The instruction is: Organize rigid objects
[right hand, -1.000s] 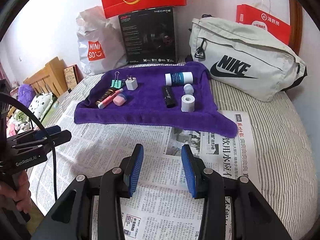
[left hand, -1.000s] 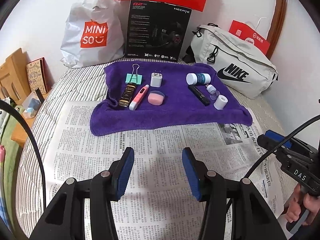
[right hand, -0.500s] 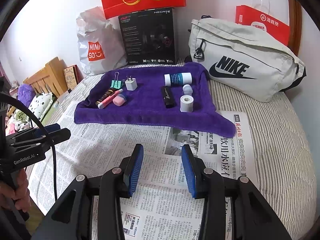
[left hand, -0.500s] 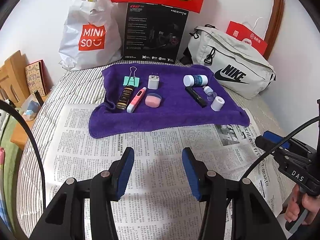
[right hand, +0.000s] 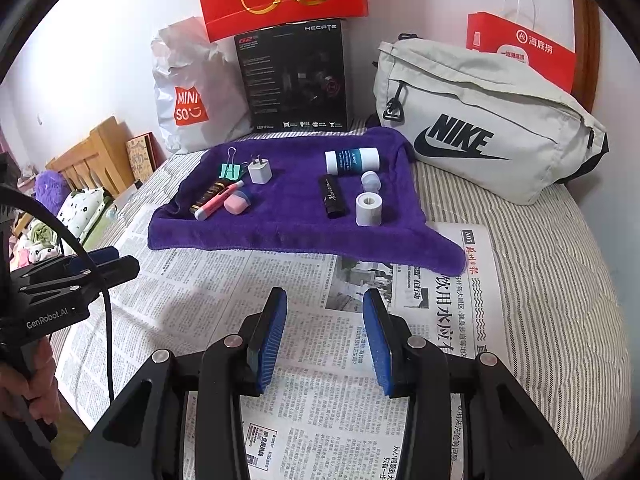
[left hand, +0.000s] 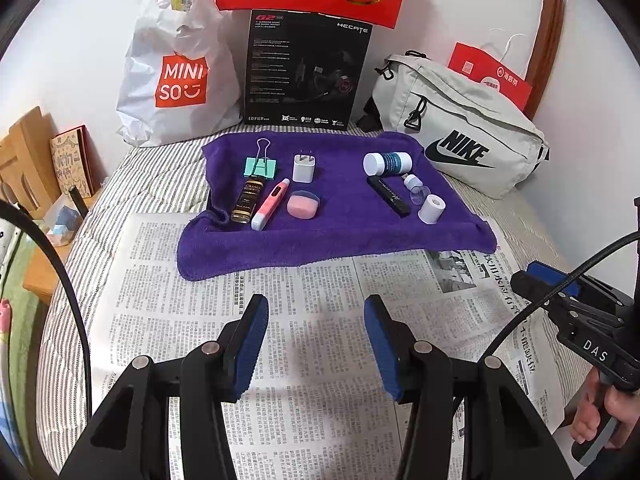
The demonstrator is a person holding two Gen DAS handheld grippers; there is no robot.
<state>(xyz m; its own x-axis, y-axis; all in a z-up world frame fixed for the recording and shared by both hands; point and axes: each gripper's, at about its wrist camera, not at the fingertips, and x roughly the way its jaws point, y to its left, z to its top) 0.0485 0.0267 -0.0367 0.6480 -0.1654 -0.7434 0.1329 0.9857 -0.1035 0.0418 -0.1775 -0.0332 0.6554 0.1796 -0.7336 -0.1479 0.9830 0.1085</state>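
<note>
Both tongs hang released over the newspaper [left hand: 280,360] on the bed: the left tongs [left hand: 316,344] and the right tongs [right hand: 325,340] each show a clear gap between blue pads, with nothing in it.

Ahead lies the purple towel [left hand: 340,236], carrying the things to sort. On its left sit a green binder clip [left hand: 260,166], white charger plug [left hand: 303,168], dark small bottle [left hand: 246,204], pink pen-like stick [left hand: 272,204] and pink round case [left hand: 303,205]. On the right sit a white and blue tube [right hand: 352,161], black flat stick [right hand: 332,196], small white cap [right hand: 369,179] and white tape roll [right hand: 369,209].

All look light and stiff. The bottle and tube are likely smooth and may roll, so a hold across their middle seems safest; the tape roll should take a pinch across its sides. The towel is soft and may bunch under a push.

Newspaper in front gives open room. Behind the towel, a white shopping bag [left hand: 176,68], black box [left hand: 304,76] and grey sling bag [right hand: 488,120] crowd the wall, leaving little space.
</note>
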